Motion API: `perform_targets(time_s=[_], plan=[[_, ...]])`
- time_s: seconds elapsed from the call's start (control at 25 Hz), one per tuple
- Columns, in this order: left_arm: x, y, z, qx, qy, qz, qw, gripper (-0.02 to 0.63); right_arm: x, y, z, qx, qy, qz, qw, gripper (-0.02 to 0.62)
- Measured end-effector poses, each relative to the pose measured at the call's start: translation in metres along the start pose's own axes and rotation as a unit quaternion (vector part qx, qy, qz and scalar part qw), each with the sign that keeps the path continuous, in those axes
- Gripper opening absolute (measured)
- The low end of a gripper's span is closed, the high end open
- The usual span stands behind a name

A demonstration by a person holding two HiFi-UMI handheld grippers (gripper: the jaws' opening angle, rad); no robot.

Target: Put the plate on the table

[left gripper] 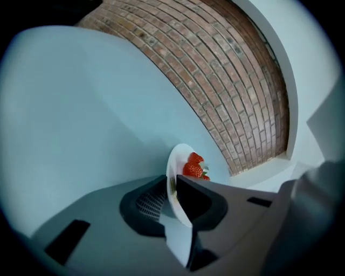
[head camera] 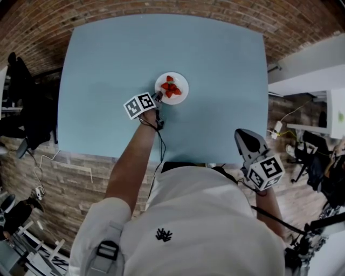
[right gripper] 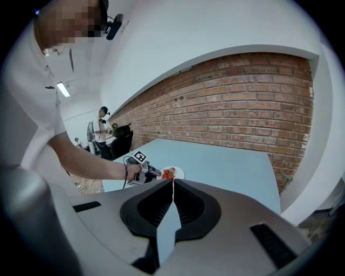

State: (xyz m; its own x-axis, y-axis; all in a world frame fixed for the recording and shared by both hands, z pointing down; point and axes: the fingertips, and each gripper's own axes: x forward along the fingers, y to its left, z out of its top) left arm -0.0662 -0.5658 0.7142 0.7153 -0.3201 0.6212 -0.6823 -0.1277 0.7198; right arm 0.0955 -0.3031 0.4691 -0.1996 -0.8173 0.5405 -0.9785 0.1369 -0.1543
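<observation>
L gripper [head camera: 158,98] pinching small round white plate [head camera: 183,81] — R gripper [head camera: 243,137] idle.
Plate w/ red strawberries [head camera: 170,88] is mid-frame over the pale blue table [head camera: 221,59]; L jaws clamp its lower-left rim. R gripper at lower right, off the table edge — jaws closed, nothing between.

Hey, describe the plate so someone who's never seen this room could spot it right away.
Start at the big light-blue table in front of the brick wall. Near its middle is a small round white plate, its rim pinched by the left gripper. It's the only dish there and carries red strawberries.
</observation>
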Motion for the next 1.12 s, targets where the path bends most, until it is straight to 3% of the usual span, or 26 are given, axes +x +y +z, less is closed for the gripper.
perform_targets(time_s=[0.16,0.64,0.96,1.12], plan=[[0.001,0.003,0.001,0.045,0.004,0.041,0.9981,0.051,0.0,0.001,-0.003,0.001,0.0,0.002,1.0,0.009],[0.001,0.001,0.005,0.125,-0.003,0.097,0.9874,0.063,-0.005,-0.003,-0.009,0.007,-0.004,-0.003,1.0,0.009],[0.002,0.001,0.007,0.182,-0.005,0.135,0.9739,0.08,-0.011,-0.007,-0.013,0.012,-0.007,-0.002,1.0,0.009],[0.004,0.002,0.01,0.228,-0.014,0.169,0.9587,0.084,-0.015,-0.014,-0.016,0.015,-0.006,-0.002,1.0,0.009]])
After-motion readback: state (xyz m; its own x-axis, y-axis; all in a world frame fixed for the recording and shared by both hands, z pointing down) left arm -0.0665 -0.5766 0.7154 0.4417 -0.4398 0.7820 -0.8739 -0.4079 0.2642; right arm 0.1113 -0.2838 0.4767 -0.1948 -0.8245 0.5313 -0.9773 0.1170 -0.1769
